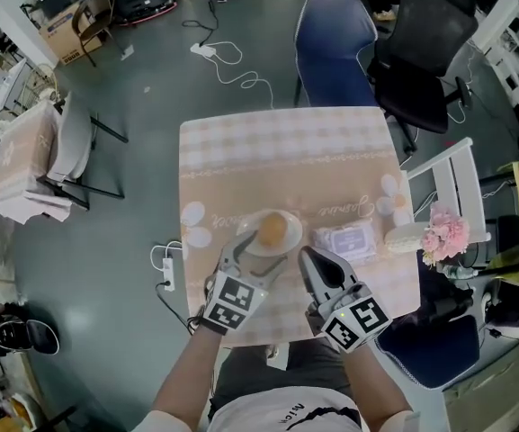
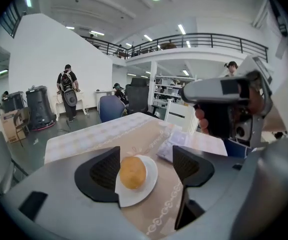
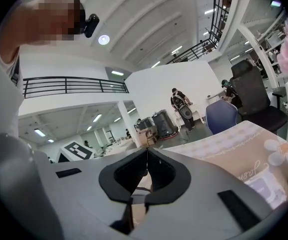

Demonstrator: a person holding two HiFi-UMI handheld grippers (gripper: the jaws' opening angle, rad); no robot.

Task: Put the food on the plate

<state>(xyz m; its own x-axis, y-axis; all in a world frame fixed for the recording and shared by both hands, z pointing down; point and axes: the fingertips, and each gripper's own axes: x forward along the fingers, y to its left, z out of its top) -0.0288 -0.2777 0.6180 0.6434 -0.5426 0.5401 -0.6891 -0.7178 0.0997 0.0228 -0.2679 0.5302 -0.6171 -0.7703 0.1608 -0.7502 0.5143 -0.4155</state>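
Note:
A round golden bun point(image 1: 272, 229) lies on a small white plate point(image 1: 288, 240) near the table's front edge. In the left gripper view the bun point(image 2: 133, 172) rests on the left part of the plate point(image 2: 148, 183). My left gripper point(image 1: 261, 255) is open just in front of the plate. Its jaws point(image 2: 146, 169) stand wide on either side of the bun's line, with nothing held. My right gripper point(image 1: 307, 257) hovers just right of the plate and is shut on nothing point(image 3: 146, 156). It also shows at the upper right of the left gripper view point(image 2: 223, 91).
A beige patterned cloth covers the table point(image 1: 277, 151). Right of the plate lie a pack of wipes point(image 1: 347, 239) and a white object point(image 1: 407, 237), with pink flowers point(image 1: 445, 234) at the edge. A blue chair point(image 1: 331, 52) and a black chair point(image 1: 425, 52) stand behind.

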